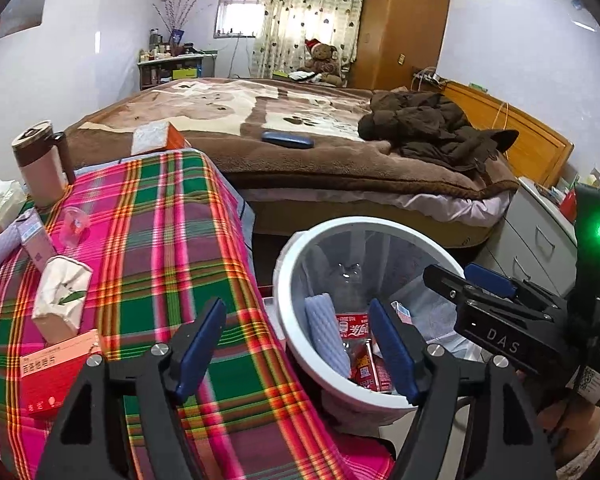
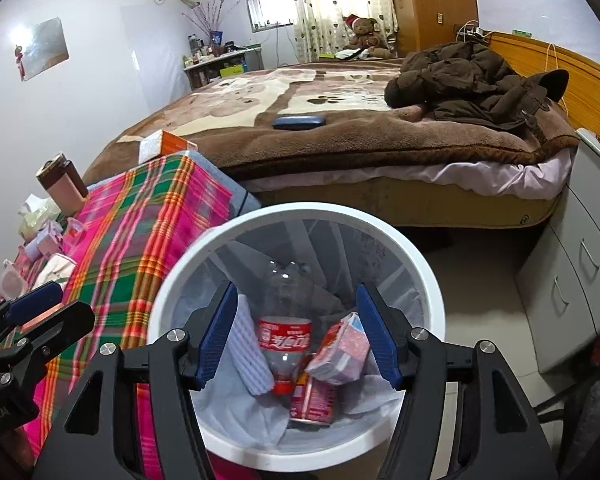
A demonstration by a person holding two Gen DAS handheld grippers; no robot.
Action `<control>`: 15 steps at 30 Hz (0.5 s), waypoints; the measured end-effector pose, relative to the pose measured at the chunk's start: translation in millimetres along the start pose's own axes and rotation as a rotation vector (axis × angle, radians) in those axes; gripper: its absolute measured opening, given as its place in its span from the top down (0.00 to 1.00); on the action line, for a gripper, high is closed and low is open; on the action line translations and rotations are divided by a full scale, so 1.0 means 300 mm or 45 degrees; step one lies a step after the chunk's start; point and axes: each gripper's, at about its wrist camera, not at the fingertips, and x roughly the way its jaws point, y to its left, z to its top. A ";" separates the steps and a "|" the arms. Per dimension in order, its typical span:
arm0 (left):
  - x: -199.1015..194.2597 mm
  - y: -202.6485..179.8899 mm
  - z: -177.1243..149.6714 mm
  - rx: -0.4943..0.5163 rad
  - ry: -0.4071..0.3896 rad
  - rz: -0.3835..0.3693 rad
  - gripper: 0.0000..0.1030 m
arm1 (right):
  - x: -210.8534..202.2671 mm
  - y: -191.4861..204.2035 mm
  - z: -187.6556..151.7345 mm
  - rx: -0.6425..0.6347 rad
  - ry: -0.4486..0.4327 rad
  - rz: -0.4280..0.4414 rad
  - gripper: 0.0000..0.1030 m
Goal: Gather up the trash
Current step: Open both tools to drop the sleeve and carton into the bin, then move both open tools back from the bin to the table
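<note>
- Right wrist view looks straight down into a white trash bin point(image 2: 428, 280) lined with a pale bag; the right gripper point(image 2: 298, 334) hangs over its mouth with its blue-padded jaws spread apart and nothing between them.
- Inside the bin lie a clear cola bottle point(image 2: 285, 340) with a red label, a red can point(image 2: 314, 400) beneath it, a pink and white carton point(image 2: 346, 354) tilted against the bottle, and a lavender ribbed sponge point(image 2: 252, 360) leaning on the left wall.
- Left wrist view shows the left gripper point(image 1: 296, 348) straddling the bin's near rim and the edge of the desk point(image 1: 164, 240), its jaws also wide apart and empty; one pad sits over the plaid cloth, the other over the bin.
- On the desk's pink, green and red plaid cloth remain a red medicine box point(image 1: 56, 376), a white tissue pack point(image 1: 60, 300), a lavender carton point(image 1: 36, 240), a small clear cup point(image 1: 74, 226), crumpled tissue point(image 1: 0, 204) and a brown-lidded tumbler point(image 1: 40, 164).
- The right gripper appears at the right of the left wrist view, just beside the bin's far rim.
- Behind the bin stands a bed point(image 1: 300, 128) under a brown blanket, with a dark jacket point(image 1: 432, 128), a blue case point(image 1: 287, 139) and, at the far end, a teddy bear point(image 1: 324, 60).
</note>
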 end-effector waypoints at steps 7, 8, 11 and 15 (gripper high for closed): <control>-0.062 0.095 -0.013 -0.062 -0.042 0.027 0.25 | -0.036 0.071 0.009 -0.029 -0.053 0.056 0.38; -0.072 0.111 -0.016 -0.071 -0.047 0.033 0.24 | -0.039 0.083 0.010 -0.035 -0.058 0.066 0.38; -0.100 0.157 -0.026 -0.089 -0.065 0.065 0.24 | -0.038 0.119 0.010 -0.057 -0.064 0.086 0.38; -0.133 0.224 -0.043 -0.124 -0.079 0.091 0.24 | -0.031 0.163 0.006 -0.078 -0.062 0.117 0.38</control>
